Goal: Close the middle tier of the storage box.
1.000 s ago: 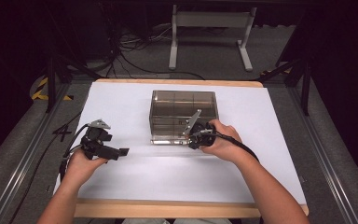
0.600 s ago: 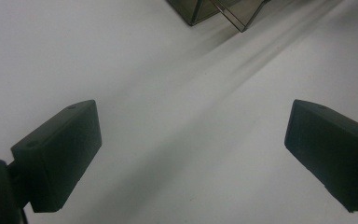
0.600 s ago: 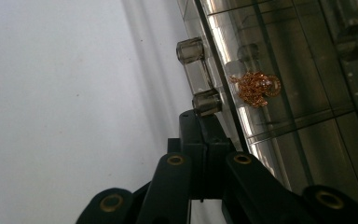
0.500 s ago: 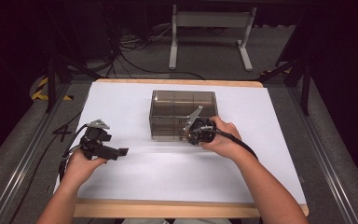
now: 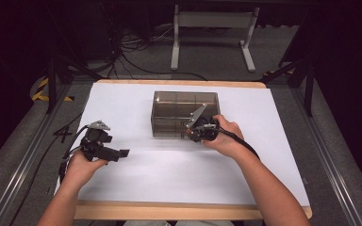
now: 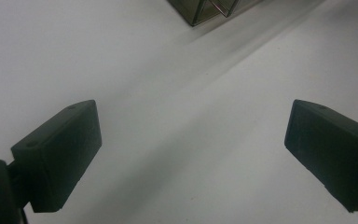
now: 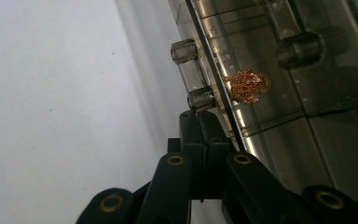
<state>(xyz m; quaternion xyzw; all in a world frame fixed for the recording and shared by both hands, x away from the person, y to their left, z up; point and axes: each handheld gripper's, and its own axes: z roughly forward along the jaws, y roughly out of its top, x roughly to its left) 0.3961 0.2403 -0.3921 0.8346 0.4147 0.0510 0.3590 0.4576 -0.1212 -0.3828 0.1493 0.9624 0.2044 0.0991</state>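
Looks like a lab or recording studio: white-covered table (image 5: 136,99) with wooden edging at centre frame, flanked by metal rails (image 5: 26,155), loose black cables (image 5: 127,56) on grey floor at upper left, yellow-black hazard tape (image 5: 42,89) at left, a white stand (image 5: 212,28) at top, dark surroundings.

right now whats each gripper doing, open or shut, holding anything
left gripper: open, holding nothing, over the white table.
right gripper: shut, jaws pressed together at the front edge of the clear box; whether they pinch anything cannot be told.

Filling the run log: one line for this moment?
right gripper: shut at drawer knob of smoked box | left gripper: open, idle over table
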